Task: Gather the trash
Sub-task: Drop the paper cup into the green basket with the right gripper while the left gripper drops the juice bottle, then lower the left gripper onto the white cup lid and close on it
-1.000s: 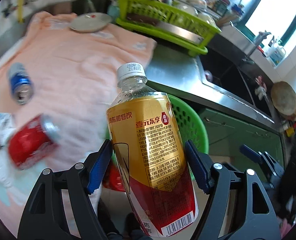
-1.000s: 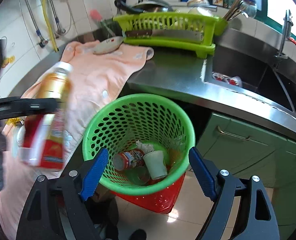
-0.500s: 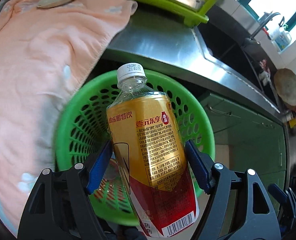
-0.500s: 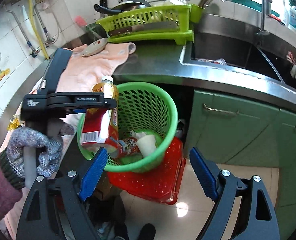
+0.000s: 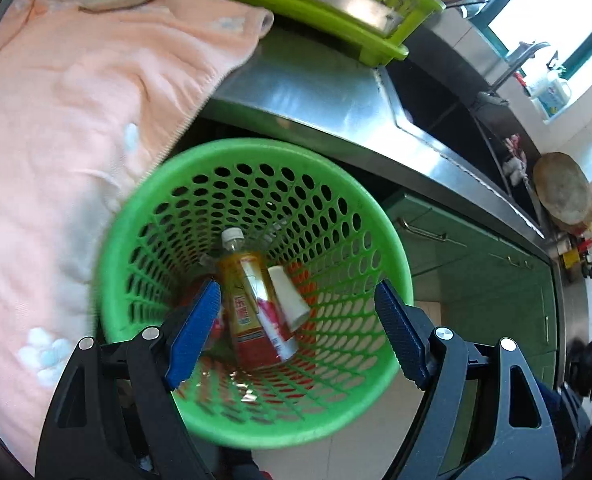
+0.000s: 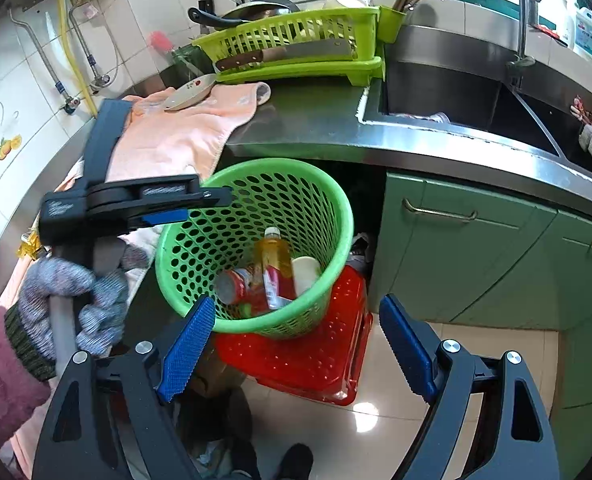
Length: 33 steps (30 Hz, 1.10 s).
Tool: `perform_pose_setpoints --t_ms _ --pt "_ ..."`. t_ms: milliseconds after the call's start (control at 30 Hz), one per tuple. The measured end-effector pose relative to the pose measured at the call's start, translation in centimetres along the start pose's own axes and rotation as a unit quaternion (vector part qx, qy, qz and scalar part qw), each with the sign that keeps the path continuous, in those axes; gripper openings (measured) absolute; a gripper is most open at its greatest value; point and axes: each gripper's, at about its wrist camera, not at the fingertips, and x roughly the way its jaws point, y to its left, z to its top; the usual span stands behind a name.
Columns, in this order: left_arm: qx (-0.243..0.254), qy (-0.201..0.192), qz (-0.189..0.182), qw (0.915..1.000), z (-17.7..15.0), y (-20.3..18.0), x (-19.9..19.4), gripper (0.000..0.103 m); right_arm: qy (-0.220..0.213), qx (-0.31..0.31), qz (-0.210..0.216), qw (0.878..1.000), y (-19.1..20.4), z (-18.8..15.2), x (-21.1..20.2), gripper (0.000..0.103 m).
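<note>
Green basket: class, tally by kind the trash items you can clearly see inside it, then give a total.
Inside the green basket:
Drink bottle: 1
Red can: 1
White paper cup: 1
Total: 3
Other scraps beneath are too unclear to count.

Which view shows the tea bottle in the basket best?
Left wrist: it looks straight down into the green basket, showing the whole tea bottle, cap to base. The right wrist view shows it smaller, its base hidden by the rim.
</note>
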Motion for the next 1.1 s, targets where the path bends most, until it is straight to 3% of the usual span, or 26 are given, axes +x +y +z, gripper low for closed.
perform_pose_setpoints --t_ms 300,500,833,1000,1100 --pt "0.003 -0.044 0.026 0.9987 -2.3 2.8 -7.7 0.078 -0.012 -0.029 0.029 0.999 3.7 0.7 -0.3 0.081" --pt "-0.019 -0.083 0.066 0.9942 -4.7 6.6 -13.4 0.078 -0.010 -0.056 0.060 0.997 7.7 0.9 0.3 0.081" --pt "-0.089 -0.133 0.162 0.9736 -9.4 16.0 -21.3 0.078 0.001 -0.111 0.111 0.988 15.1 0.7 1.4 0.082" --pt "-0.126 -0.133 0.199 0.9628 -10.9 21.1 -22.7 0.078 0.008 -0.130 0.126 0.983 17.9 0.4 1.8 0.082" --pt "-0.125 -0.126 0.214 0.9605 -11.2 23.4 -22.4 0.078 0.013 -0.142 0.135 0.981 19.6 0.1 2.2 0.082"
